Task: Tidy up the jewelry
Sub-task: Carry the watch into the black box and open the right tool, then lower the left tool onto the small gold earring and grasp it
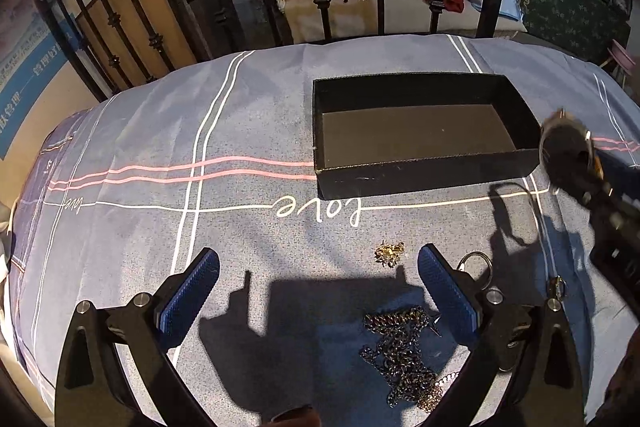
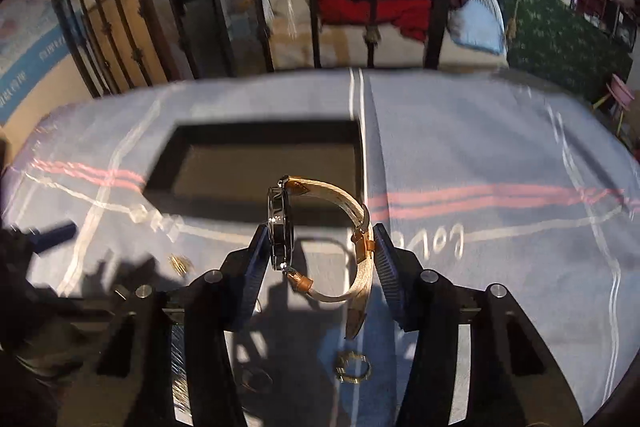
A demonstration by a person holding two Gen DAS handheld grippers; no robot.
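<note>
The right gripper (image 2: pixel 320 251) pinches a wristwatch (image 2: pixel 320 247) by its face and pale strap, lifted above the plaid bedspread (image 1: pixel 140 131) near an open black box (image 1: pixel 420 179). The left gripper (image 1: pixel 320 287) has its fingers spread over a dark chain (image 1: pixel 400 347), beside a gold trinket (image 1: pixel 389 253) and key ring (image 1: pixel 476 263).

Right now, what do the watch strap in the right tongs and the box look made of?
Watch strap: pale woven-looking fabric or textured leather with tan leather-like ends, held in the right tongs. Box: matte black, probably cardboard; thin walls and scuffed pale corners suggest it.
</note>
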